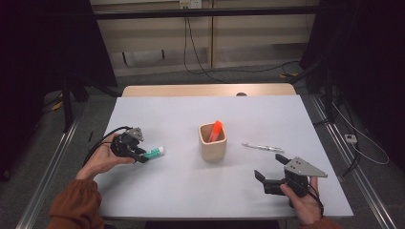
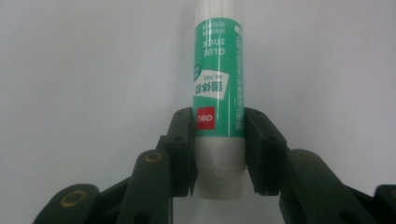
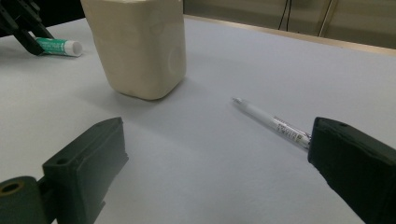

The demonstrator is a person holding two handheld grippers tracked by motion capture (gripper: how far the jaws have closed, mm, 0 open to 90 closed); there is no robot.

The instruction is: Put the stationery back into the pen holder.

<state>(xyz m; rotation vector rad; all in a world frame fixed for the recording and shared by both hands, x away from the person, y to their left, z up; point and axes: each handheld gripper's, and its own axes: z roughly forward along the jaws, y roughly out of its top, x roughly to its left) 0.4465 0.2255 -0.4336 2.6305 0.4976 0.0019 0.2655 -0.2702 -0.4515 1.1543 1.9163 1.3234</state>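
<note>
The glue stick (image 2: pixel 218 93) is a short cylinder with a white body and a green label wrap. The label carries white lettering that reads "GLUE STICK", a white panel with printed characters, and a small red brand patch near the lower edge of the green band. Below the label, the white base section is plain.

The glue stick lies flat on the desk (image 1: pixel 191 191), with its base end between the two pads of the left tongs (image 2: pixel 218 154). In the left gripper view, both pads press against the sides of the cylinder at the boundary between the green label and the white base. The rest of the body projects straight ahead from the tips. The left tongs are pinching the glue stick. In the high view, the left tongs (image 1: pixel 141 156) sit low at the desk surface and the glue stick (image 1: pixel 154 152) extends from them toward the wooden cup (image 1: pixel 212 142).

The right tongs (image 3: pixel 210 163) are spread wide, with nothing between the jaws. A white pen (image 3: pixel 273 122) lies on the desk just ahead of them, beside one jaw. The wooden cup (image 3: pixel 140 44) stands farther ahead on the other side.
</note>
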